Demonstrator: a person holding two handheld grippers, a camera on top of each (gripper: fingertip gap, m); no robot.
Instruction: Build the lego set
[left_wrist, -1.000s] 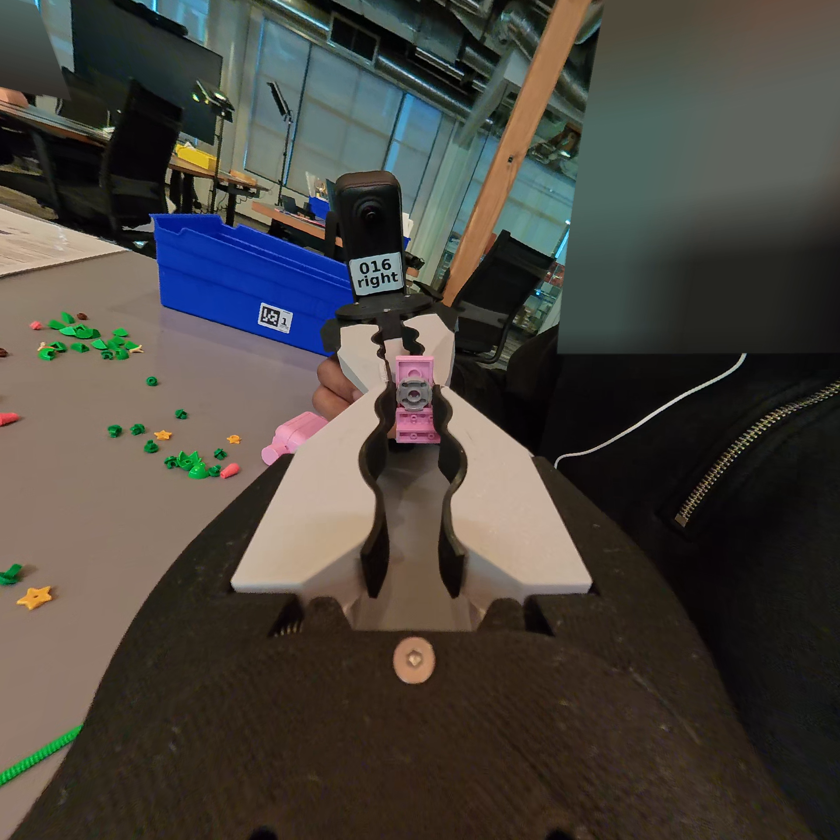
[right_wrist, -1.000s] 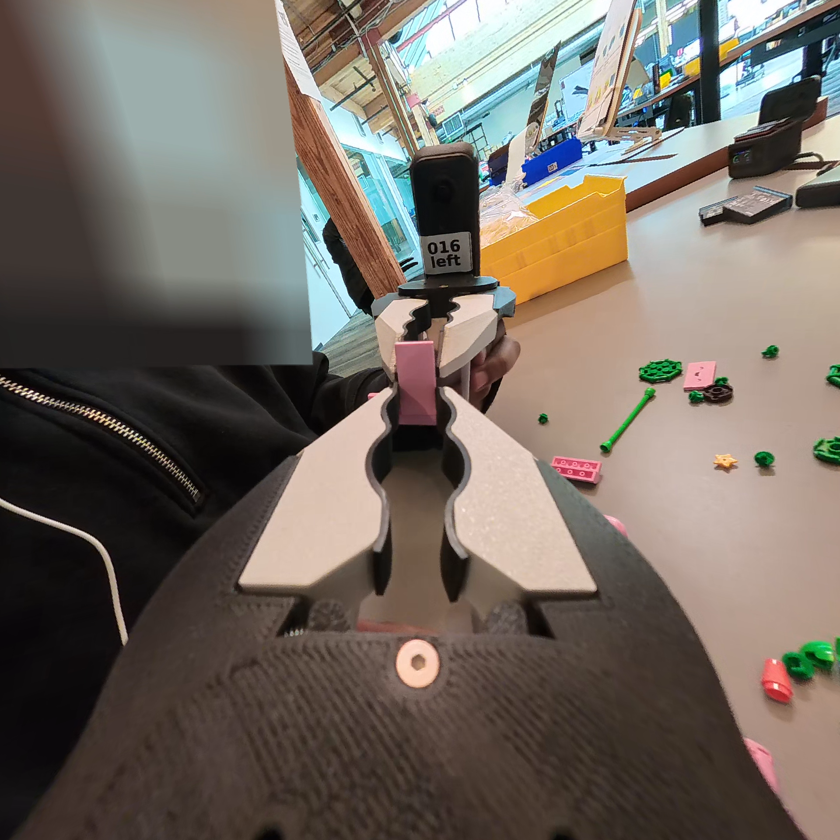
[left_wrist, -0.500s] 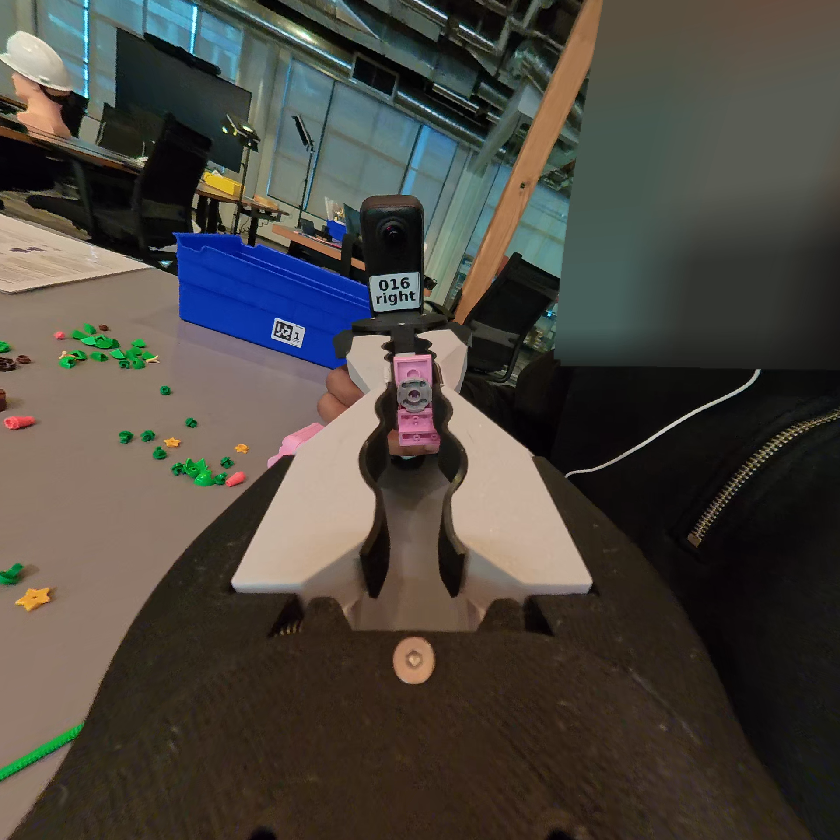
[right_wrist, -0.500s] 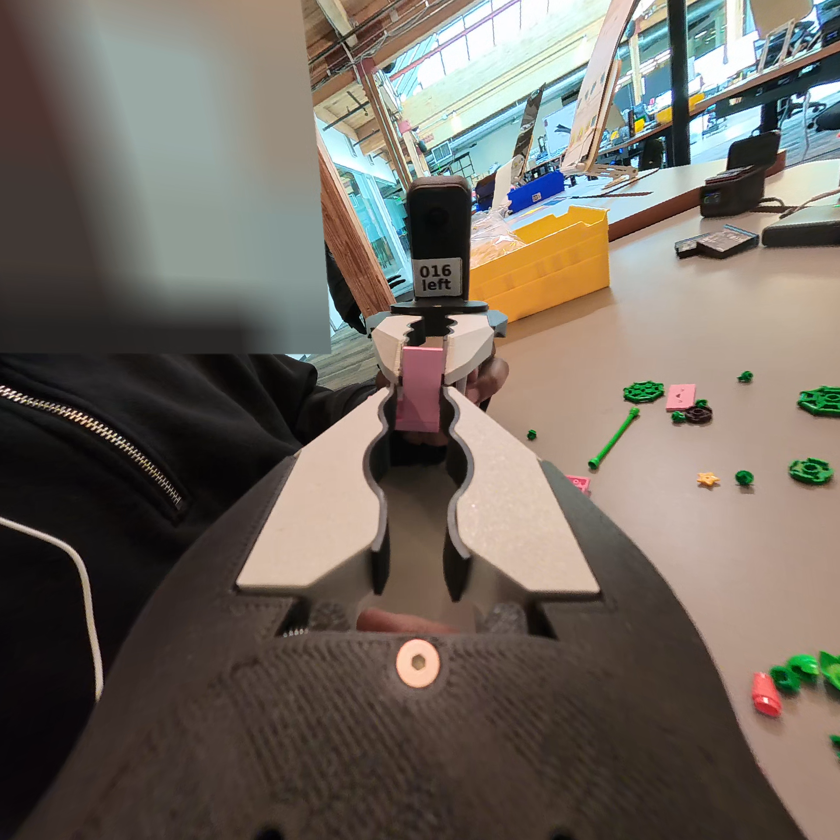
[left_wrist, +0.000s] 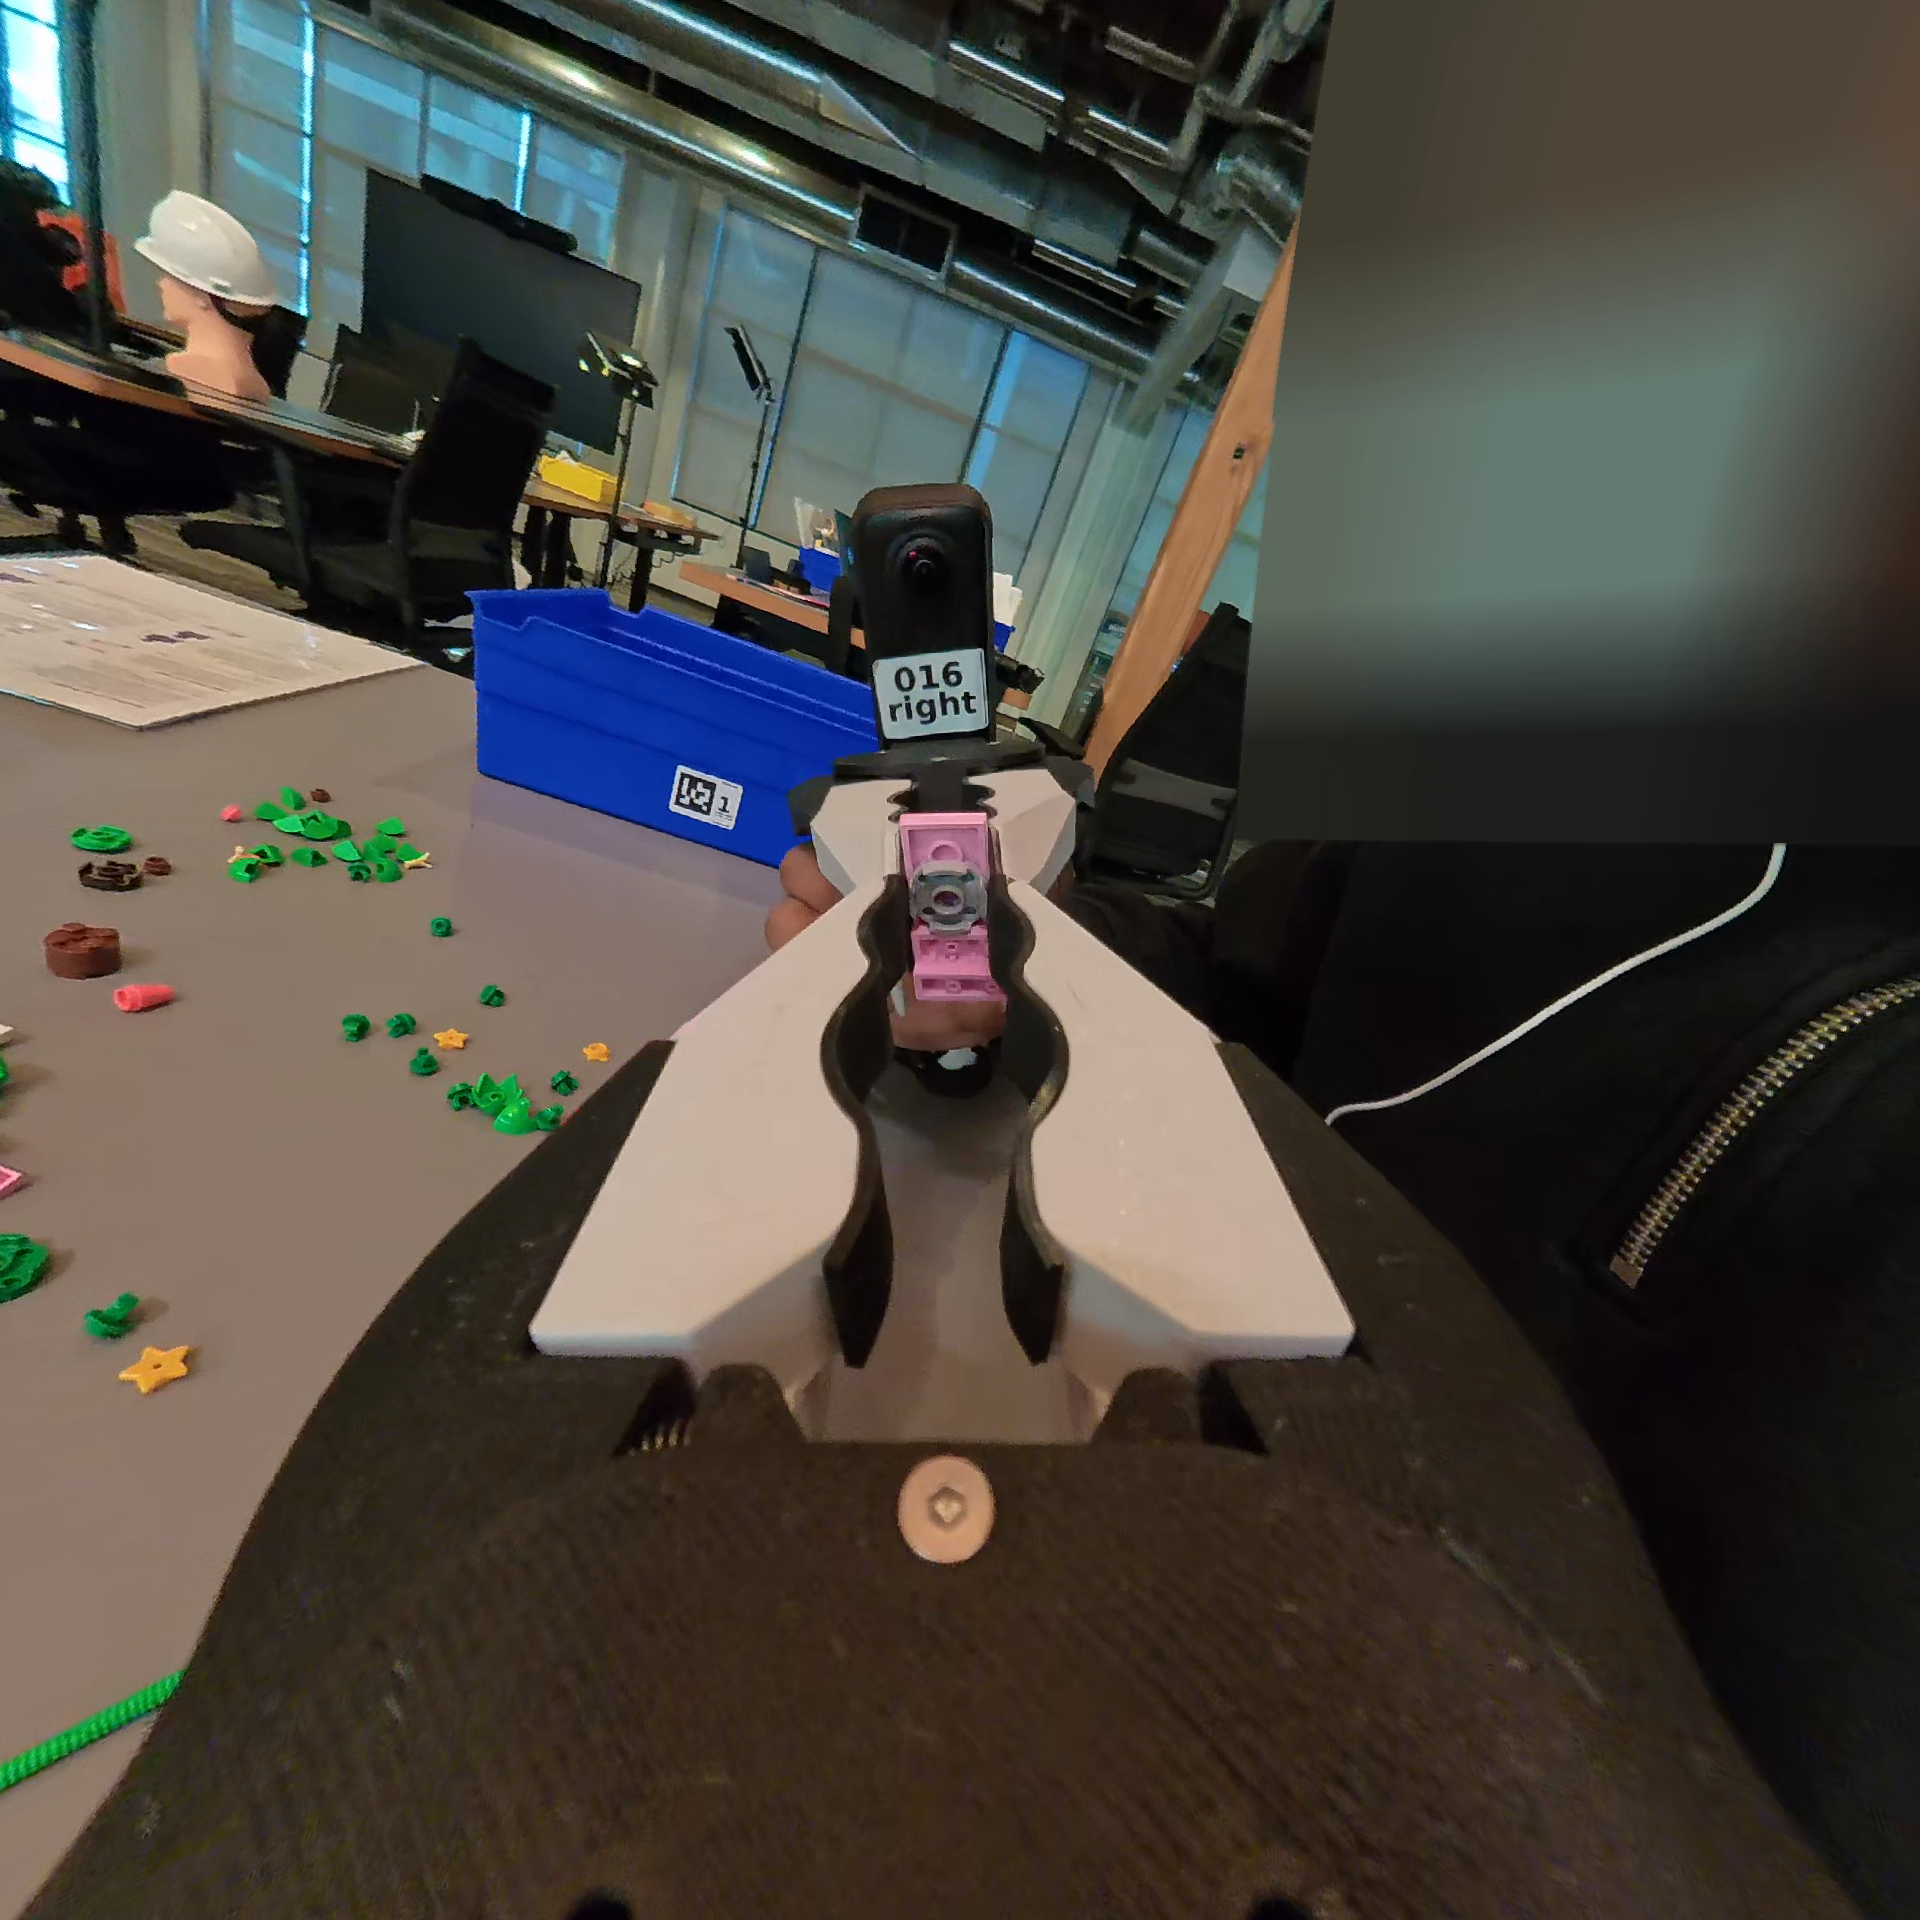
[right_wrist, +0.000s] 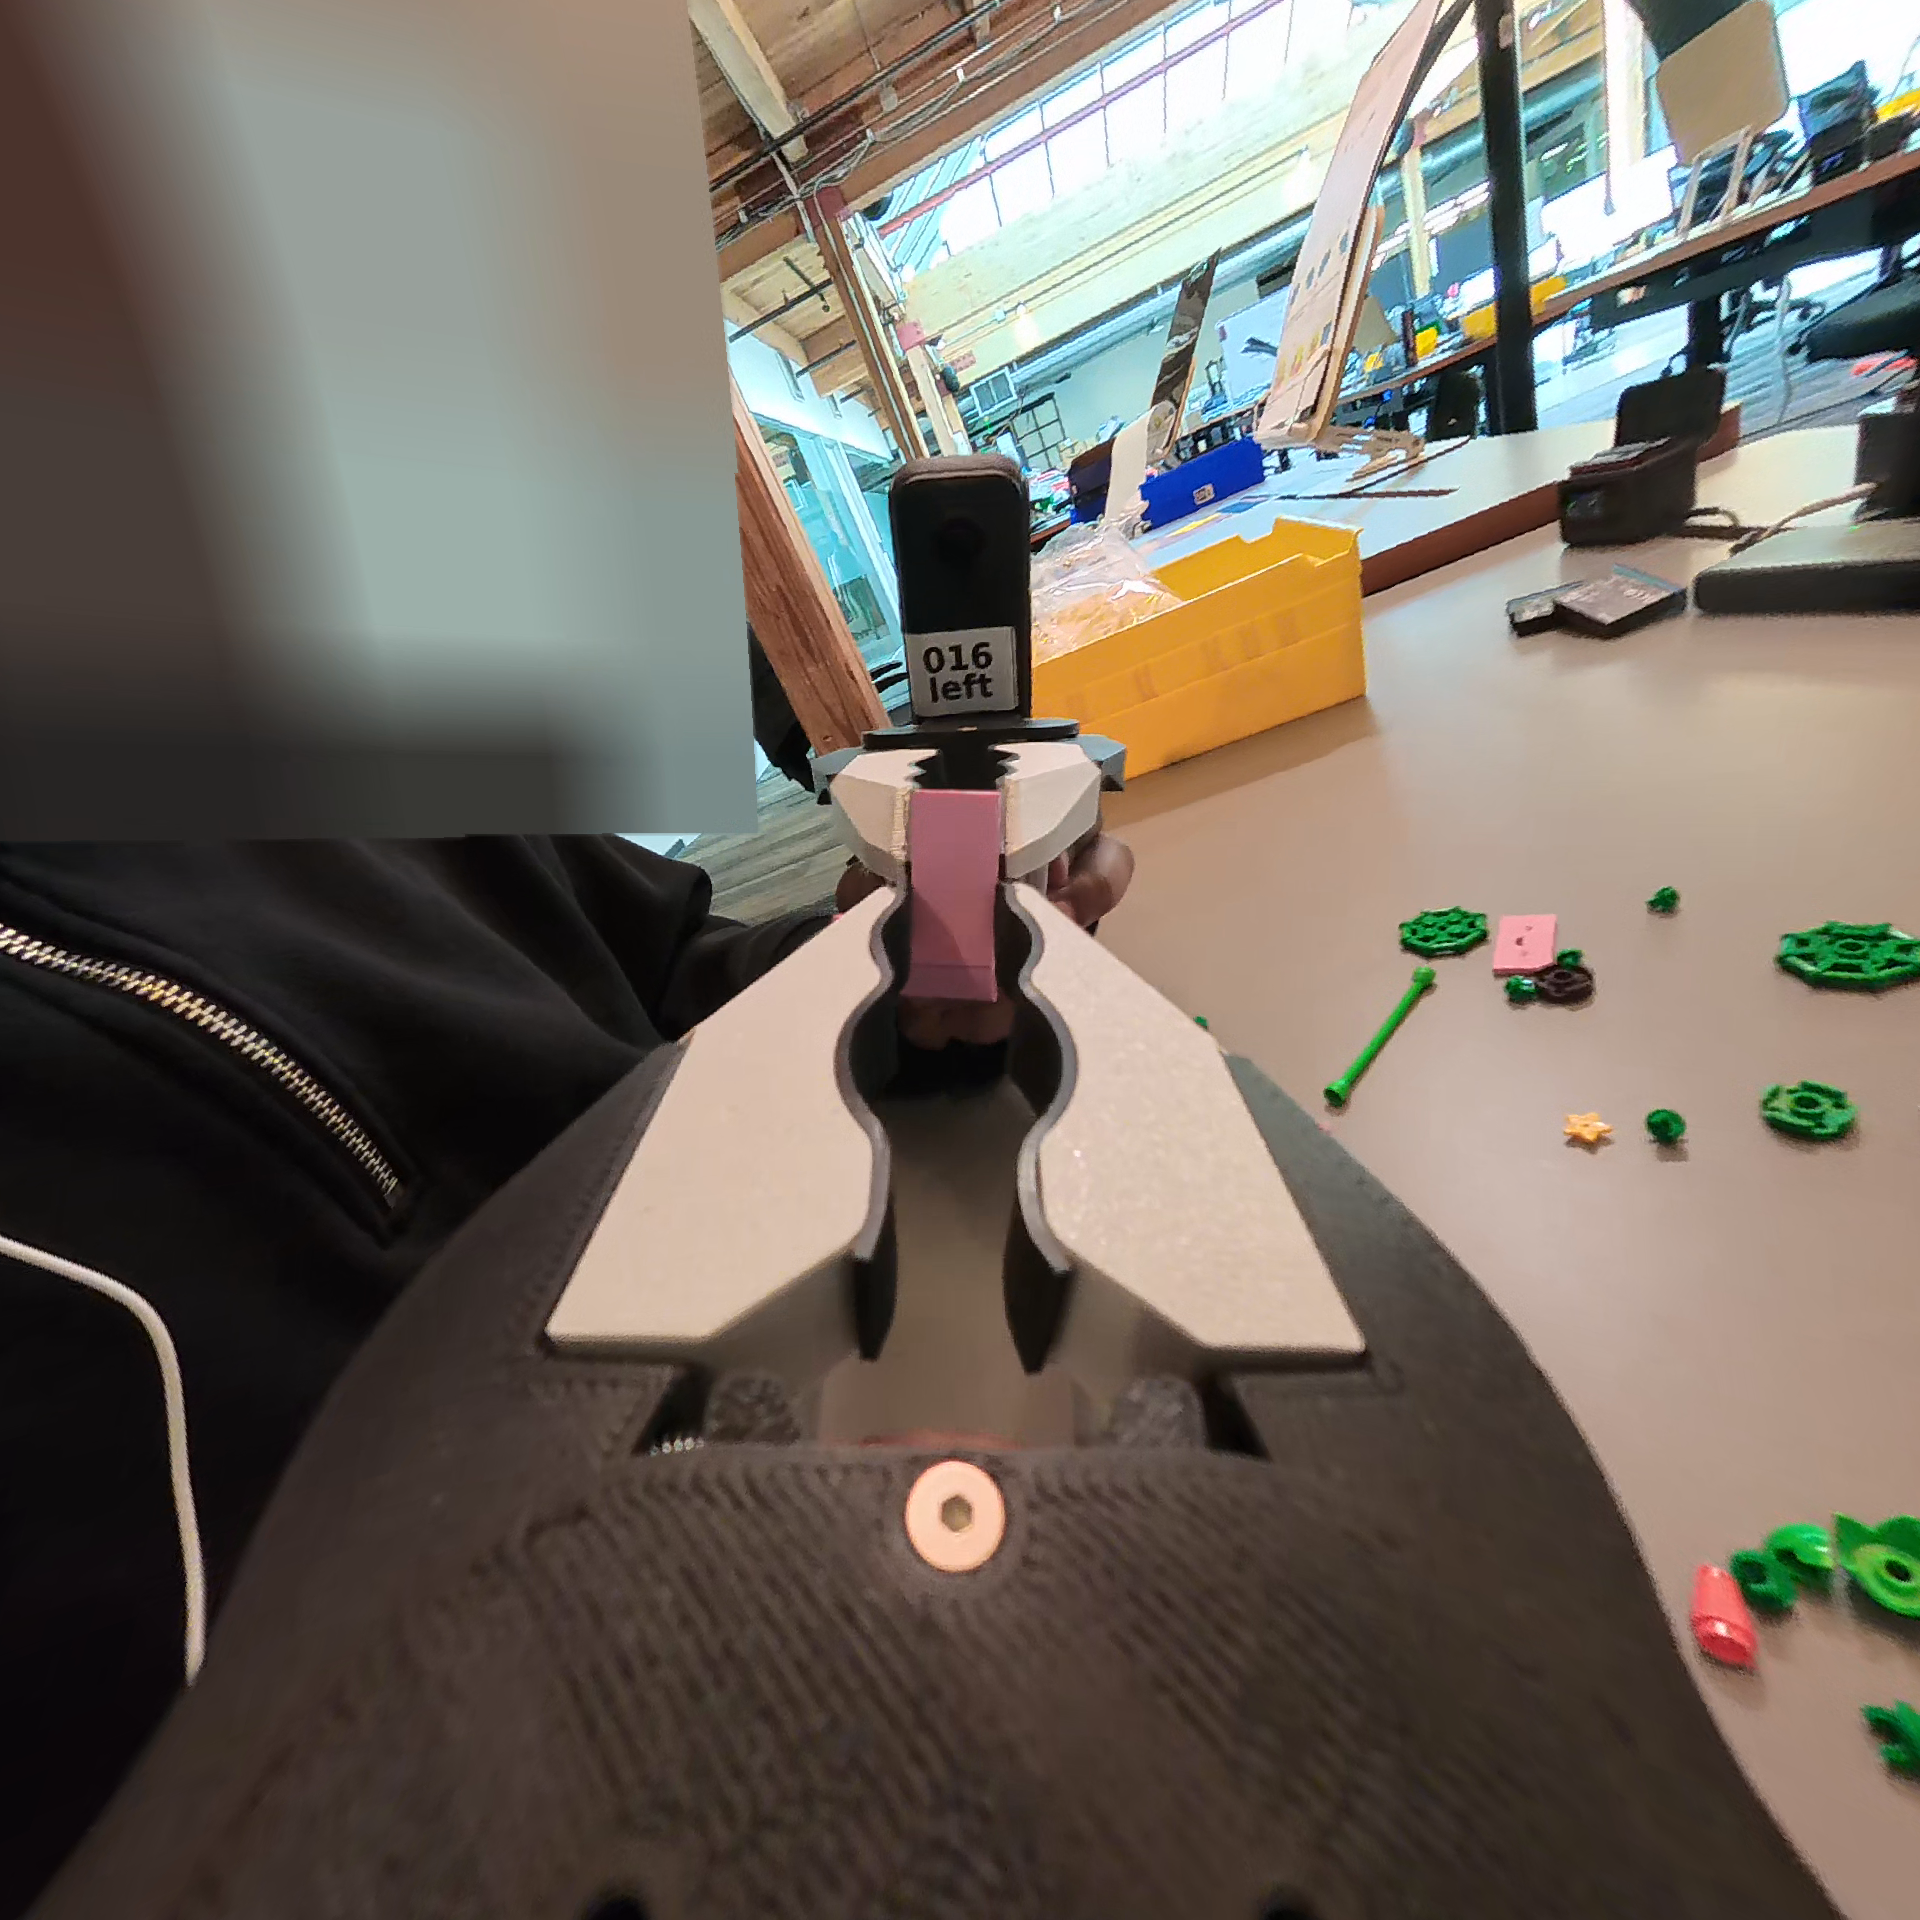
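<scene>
Held piece: a pink lego piece (left_wrist: 948, 914) is up in the air in front of the person's dark jacket (left_wrist: 1621, 1143), above the near edge of the grey table (left_wrist: 312, 1195). From the left wrist view it shows a studded face with a small grey round part (left_wrist: 943, 900) fixed near its middle; from the right wrist view it shows a plain smooth pink face (right_wrist: 951, 904).

Left gripper (left_wrist: 948, 971): its tongs are nearly closed, the tips pressed on the sides of the pink piece at its lower part.

Right gripper (right_wrist: 951, 935): its tongs are likewise narrowed to the width of the piece and gripping it from the opposite side. The two tools face each other tip to tip, both on the same small assembly.

Done so far: judging by these views, only a small sub-assembly exists, the pink piece with the grey part on it.

Left to do: most of the set appears unbuilt. Loose green leaf pieces (left_wrist: 312, 831), a brown round piece (left_wrist: 81, 948), yellow stars (left_wrist: 156, 1366) and a pink cone (left_wrist: 143, 997) are scattered on the table to the left; green wheel-like pieces (right_wrist: 1849, 951), a green rod (right_wrist: 1377, 1039) and a flat pink plate (right_wrist: 1523, 941) lie to the right.

Surroundings: a blue bin (left_wrist: 644, 717) stands at the far left, a yellow bin (right_wrist: 1216, 644) at the far right.

Step in hand: probably pressing or adjusting the grey part on the pink piece, or passing it between tools; I cannot tell which.
</scene>
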